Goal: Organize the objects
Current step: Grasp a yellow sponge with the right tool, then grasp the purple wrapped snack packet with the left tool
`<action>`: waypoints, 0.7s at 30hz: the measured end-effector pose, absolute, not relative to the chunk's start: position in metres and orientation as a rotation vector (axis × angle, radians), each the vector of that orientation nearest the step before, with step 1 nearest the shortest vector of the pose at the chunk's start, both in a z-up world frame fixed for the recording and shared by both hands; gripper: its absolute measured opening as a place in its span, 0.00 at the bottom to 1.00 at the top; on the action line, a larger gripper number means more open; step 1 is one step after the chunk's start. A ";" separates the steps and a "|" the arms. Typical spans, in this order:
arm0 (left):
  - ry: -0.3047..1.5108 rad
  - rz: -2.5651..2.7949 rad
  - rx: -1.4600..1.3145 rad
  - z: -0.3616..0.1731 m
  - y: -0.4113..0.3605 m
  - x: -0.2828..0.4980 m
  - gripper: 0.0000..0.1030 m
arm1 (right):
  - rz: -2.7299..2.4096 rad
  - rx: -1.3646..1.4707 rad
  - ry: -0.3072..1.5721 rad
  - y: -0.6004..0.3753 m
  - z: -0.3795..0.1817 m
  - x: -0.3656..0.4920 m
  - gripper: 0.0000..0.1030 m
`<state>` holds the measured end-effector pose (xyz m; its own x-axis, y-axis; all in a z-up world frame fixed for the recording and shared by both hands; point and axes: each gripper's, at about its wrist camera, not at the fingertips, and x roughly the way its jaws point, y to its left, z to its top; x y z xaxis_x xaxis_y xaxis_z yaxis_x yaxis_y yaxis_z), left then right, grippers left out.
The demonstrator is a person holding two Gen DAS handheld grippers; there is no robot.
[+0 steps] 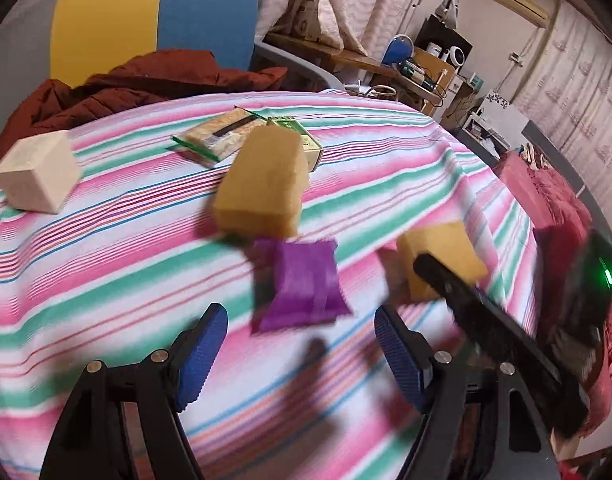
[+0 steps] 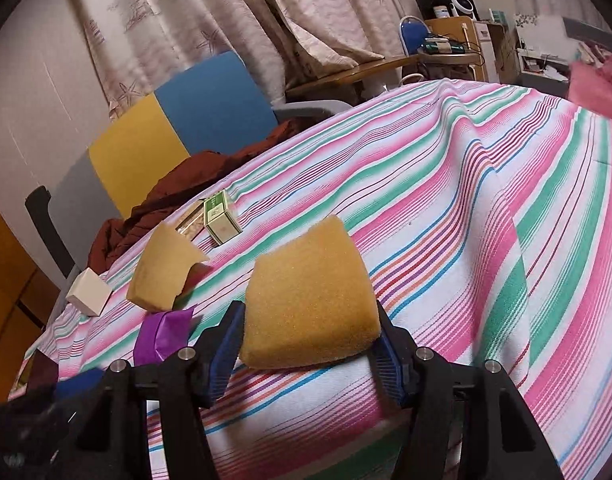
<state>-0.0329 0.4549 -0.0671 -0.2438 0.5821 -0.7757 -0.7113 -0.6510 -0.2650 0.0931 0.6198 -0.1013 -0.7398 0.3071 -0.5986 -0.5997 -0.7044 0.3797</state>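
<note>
My right gripper (image 2: pixel 309 317) is shut on a yellow sponge (image 2: pixel 309 296), with a blue pad pressing each side, just above the striped cloth (image 2: pixel 485 240). The left wrist view shows that same sponge (image 1: pixel 437 256) behind a black finger (image 1: pixel 465 304) of the right gripper. My left gripper (image 1: pixel 302 315) stands open and empty over the cloth. A purple packet (image 1: pixel 306 284) lies just ahead of its tips. Beyond that a second yellow sponge (image 1: pixel 262 184) rests on the cloth, blurred. The purple packet (image 2: pixel 162 332) and second sponge (image 2: pixel 162 276) also sit left of my right gripper.
A cream box (image 1: pixel 38 172) lies at the far left. A flat beige packet (image 1: pixel 218 136) and a small green box (image 1: pixel 302 140) lie at the back. A red-brown jacket (image 1: pixel 146 76) drapes a blue-and-yellow chair (image 1: pixel 154 12). Red bedding (image 1: pixel 557 208) lies right of the table edge.
</note>
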 end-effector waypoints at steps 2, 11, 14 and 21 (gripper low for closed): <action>0.185 1.980 -1.146 -0.071 0.465 -0.038 0.75 | 2.411 -0.681 0.789 0.621 -0.102 0.093 0.59; 0.225 2.017 -1.082 -0.085 0.472 -0.045 0.63 | 2.411 -0.670 0.800 0.623 -0.104 0.095 0.59; 0.194 2.010 -1.086 -0.086 0.468 -0.047 0.62 | 2.408 -0.674 0.792 0.623 -0.104 0.094 0.59; 0.162 2.001 -1.062 -0.086 0.459 -0.047 0.40 | 2.397 -0.695 0.755 0.621 -0.103 0.092 0.59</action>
